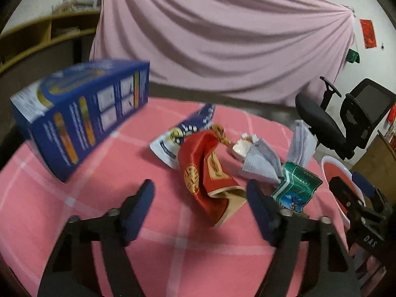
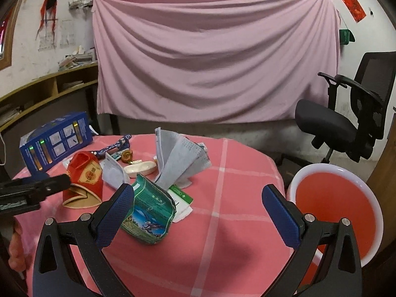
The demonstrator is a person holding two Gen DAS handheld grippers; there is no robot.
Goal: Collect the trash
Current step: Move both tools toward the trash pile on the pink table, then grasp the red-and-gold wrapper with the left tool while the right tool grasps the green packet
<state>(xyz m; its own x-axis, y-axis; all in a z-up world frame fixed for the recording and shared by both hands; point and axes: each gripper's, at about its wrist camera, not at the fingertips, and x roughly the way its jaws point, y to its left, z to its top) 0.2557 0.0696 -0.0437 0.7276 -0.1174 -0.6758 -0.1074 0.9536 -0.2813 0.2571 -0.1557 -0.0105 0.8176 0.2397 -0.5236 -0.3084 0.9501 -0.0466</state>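
Pink checked cloth over the round table (image 2: 235, 173), strewn with crumpled trash; red-and-gold folded paper bag (image 1: 205, 170) lying just ahead of the left gripper (image 1: 199, 193), fingers spread wide, nothing held; squashed glossy green packet (image 2: 148, 212) beside the right gripper (image 2: 198, 208), likewise wide open and empty; grey mesh fabric (image 2: 180, 158) standing crumpled behind; blue cardboard box (image 1: 81, 113) at left, blurred, possibly tilted; red plastic basin with white rim (image 2: 334, 203) off the table's right edge.
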